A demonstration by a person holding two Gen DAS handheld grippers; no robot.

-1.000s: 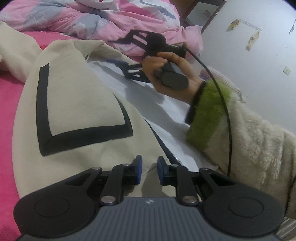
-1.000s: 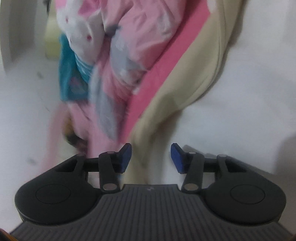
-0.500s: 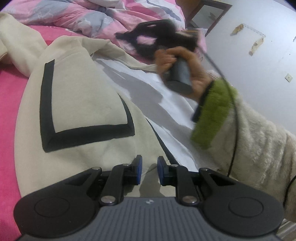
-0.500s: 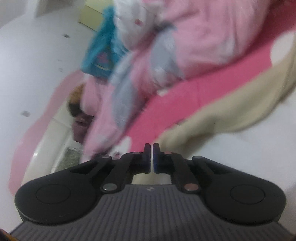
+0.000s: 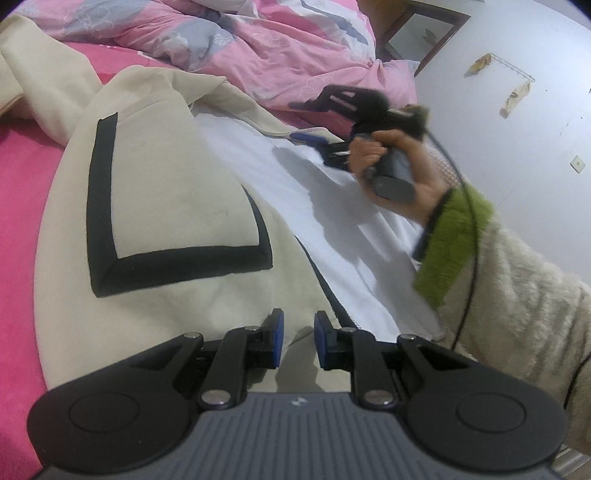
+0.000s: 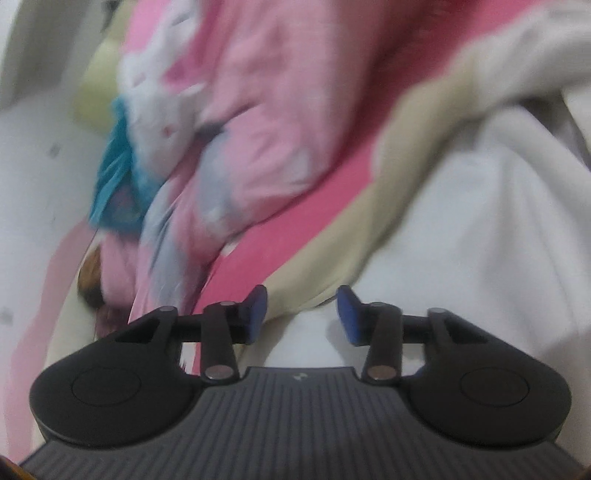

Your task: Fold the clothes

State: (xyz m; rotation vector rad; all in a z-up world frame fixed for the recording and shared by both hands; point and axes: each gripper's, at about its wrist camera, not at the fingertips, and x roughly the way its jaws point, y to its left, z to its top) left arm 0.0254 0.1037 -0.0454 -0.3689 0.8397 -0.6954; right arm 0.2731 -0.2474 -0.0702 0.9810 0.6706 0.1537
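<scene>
A cream jacket point(image 5: 166, 192) with black trim and a white lining point(image 5: 332, 206) lies spread on a pink bed. My left gripper point(image 5: 298, 334) sits low over the jacket's near hem, jaws slightly apart with cream cloth between the pads. My right gripper point(image 5: 314, 142) shows in the left wrist view at the jacket's far edge, held in a hand. In the blurred right wrist view the right gripper point(image 6: 301, 310) is open, with the cream edge point(image 6: 332, 266) and the white lining point(image 6: 480, 258) just ahead of its fingers.
A pink and grey quilt point(image 5: 258, 40) is heaped at the back of the bed. The pink sheet point(image 5: 18, 221) lies on the left. A white wall point(image 5: 517, 110) and a framed mirror point(image 5: 424, 33) stand to the right. A teal cloth point(image 6: 114, 184) lies beyond the quilt.
My right gripper swung up shut, then came back down to the jacket's far edge and opened. My left gripper has stayed at the hem.
</scene>
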